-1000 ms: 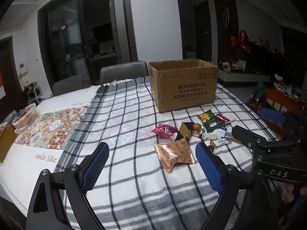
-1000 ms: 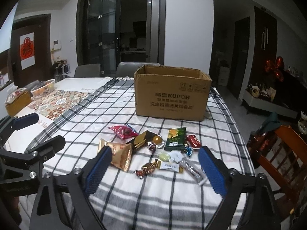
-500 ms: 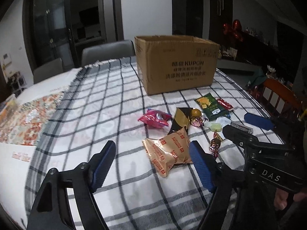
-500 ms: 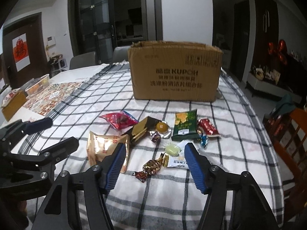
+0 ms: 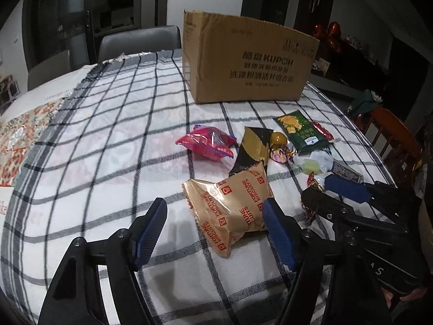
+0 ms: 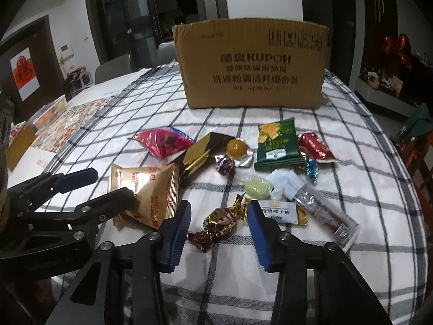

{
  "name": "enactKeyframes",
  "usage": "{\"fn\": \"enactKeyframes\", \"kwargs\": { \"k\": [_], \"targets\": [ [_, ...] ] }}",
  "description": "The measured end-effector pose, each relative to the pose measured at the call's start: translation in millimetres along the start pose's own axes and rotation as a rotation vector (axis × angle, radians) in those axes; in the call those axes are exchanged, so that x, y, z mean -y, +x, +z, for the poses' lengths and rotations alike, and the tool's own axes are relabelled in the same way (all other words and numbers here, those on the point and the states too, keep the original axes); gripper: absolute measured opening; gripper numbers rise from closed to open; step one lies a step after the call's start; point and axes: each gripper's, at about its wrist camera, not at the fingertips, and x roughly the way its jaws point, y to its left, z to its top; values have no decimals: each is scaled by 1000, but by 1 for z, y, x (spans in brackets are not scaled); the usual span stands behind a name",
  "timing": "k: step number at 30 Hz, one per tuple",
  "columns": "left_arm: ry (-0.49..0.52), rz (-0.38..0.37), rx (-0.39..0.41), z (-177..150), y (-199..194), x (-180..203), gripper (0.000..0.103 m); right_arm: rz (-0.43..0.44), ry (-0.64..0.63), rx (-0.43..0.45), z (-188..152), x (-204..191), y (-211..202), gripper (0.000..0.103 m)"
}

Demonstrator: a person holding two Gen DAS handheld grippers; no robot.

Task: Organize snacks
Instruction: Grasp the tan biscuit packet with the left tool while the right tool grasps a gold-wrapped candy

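Note:
Several snacks lie on the checked tablecloth in front of an open cardboard box [image 5: 249,62], which also shows in the right wrist view [image 6: 251,65]. My left gripper [image 5: 215,211] is open, low over the cloth, with the gold biscuit packet [image 5: 232,208] between its fingers. My right gripper [image 6: 217,216] is open around a brown-and-gold wrapped candy [image 6: 219,223]. A pink packet [image 6: 162,142], a black-gold packet [image 6: 200,154], a green packet [image 6: 278,146], a red candy [image 6: 314,146] and a long wrapped stick [image 6: 322,212] lie around.
The checked tablecloth [image 5: 108,135] covers the table; a patterned mat [image 6: 70,124] and a plastic tub [image 6: 50,111] lie at the far left. Grey chairs [image 5: 138,40] stand behind the table and a wooden chair [image 5: 392,132] at the right edge.
Both grippers have moved forward and down toward the snacks. The left now straddles the gold biscuit packet and the right straddles the wrapped candy. Both stay open.

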Motion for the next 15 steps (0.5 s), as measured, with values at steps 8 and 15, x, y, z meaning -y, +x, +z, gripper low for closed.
{"fn": "enactKeyframes", "kwargs": {
  "k": [8,15],
  "targets": [
    [-43,-43,-29,1,11,0,71,18,0,-27,-2,-1,8,34],
    [-49,-70,-39,0,14,5,56,20,-6,-31,-3,1,11,31]
  ]
}}
